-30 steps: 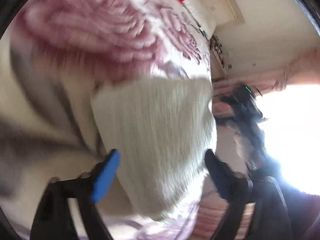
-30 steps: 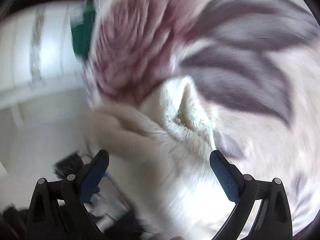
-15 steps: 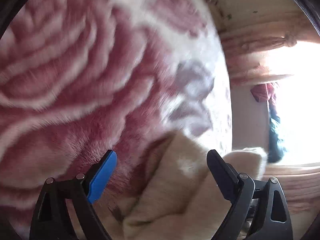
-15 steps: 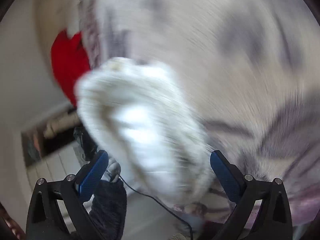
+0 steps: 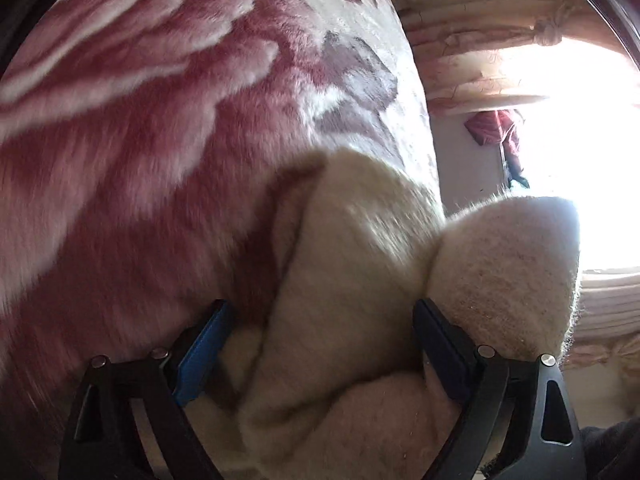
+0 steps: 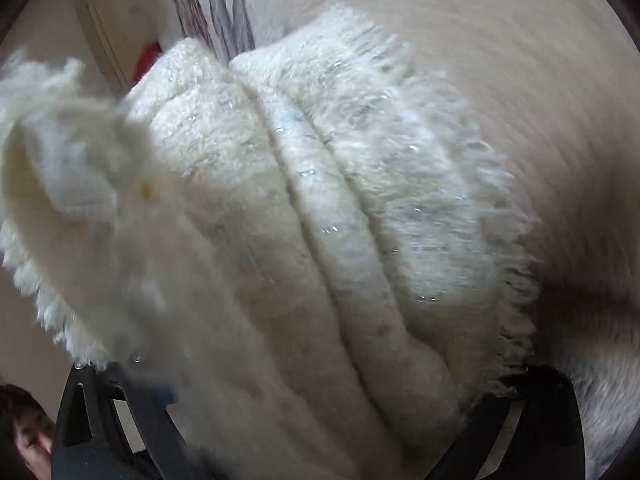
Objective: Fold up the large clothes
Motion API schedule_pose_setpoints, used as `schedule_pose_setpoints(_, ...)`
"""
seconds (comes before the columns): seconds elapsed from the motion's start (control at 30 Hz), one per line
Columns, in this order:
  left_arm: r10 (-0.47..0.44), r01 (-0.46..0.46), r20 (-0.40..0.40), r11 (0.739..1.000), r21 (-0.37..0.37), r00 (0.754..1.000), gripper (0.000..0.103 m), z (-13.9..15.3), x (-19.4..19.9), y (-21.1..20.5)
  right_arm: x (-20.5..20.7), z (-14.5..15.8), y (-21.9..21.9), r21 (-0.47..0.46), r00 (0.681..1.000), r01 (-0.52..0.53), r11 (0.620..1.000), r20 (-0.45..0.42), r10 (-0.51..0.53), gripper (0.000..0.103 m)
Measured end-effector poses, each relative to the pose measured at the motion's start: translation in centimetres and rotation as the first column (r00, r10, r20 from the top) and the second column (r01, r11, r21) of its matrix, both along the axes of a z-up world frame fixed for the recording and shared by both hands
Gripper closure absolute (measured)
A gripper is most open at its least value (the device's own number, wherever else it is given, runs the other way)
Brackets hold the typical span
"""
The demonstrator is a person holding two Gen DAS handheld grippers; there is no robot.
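A cream fuzzy knitted garment [image 5: 352,320] lies bunched between the wide-apart fingers of my left gripper [image 5: 320,344], on a plush blanket with a pink rose pattern [image 5: 140,140]. The left jaws stand open, with the cloth between them and over the right finger. In the right wrist view the same white fringed garment [image 6: 320,220] fills the frame and covers both fingertips of my right gripper [image 6: 312,408]. Only the black finger bases show, wide apart, so the jaws stand open.
A bright window with pink curtains [image 5: 500,48] is at the right of the left wrist view. In the right wrist view a door frame [image 6: 108,36] and a red item [image 6: 146,60] sit at the upper left, and a person's face [image 6: 28,440] at the bottom left.
Both grippers have swung fast over the blanket and closed in on the garment. The cloth now fills the space between the fingers of each gripper, where before it lay farther ahead.
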State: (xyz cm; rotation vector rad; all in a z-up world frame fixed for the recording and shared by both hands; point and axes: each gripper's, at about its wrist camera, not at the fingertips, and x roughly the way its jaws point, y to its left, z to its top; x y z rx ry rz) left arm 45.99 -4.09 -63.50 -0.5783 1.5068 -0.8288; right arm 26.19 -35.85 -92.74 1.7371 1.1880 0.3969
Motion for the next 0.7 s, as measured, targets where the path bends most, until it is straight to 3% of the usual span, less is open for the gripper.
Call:
schedule_pose_setpoints(0.17,0.096,-0.099,-0.056,0.994,-0.042,0.994,0.012,0.5,-4.7,2.0,4.9,2.1,-0.7,-0.028,0.991,-0.126,0.992,0.03,0.127,0.0)
schedule_pose_setpoints(0.27,0.162,-0.163,-0.067,0.987,-0.009,0.984,0.012,0.8,-7.2,3.9,9.1,3.5,-0.6,-0.111,0.964,-0.262,0.959,0.025,0.266,0.0)
schedule_pose_setpoints(0.43,0.347,-0.345,-0.009,0.934,0.088,0.938,0.012,3.0,-8.8,8.4,14.8,4.9,-1.6,-0.288,0.897,-0.442,0.85,-0.121,0.425,0.0)
schedule_pose_setpoints(0.53,0.41,-0.411,0.041,0.909,0.068,0.911,0.01,5.6,-8.4,9.9,14.6,7.4,-3.4,-0.411,0.899,-0.436,0.801,-0.165,0.405,0.0)
schedule_pose_setpoints(0.6,0.391,-0.393,0.054,0.919,0.034,0.919,0.01,7.2,-7.3,9.5,13.4,9.9,-5.9,-0.5,0.928,-0.371,0.782,-0.173,0.329,0.0)
schedule_pose_setpoints(0.7,0.269,-0.27,0.115,0.963,-0.003,0.956,0.01,9.6,-4.7,6.0,10.7,13.1,-8.7,-0.593,0.968,-0.249,0.766,-0.135,0.21,0.0)
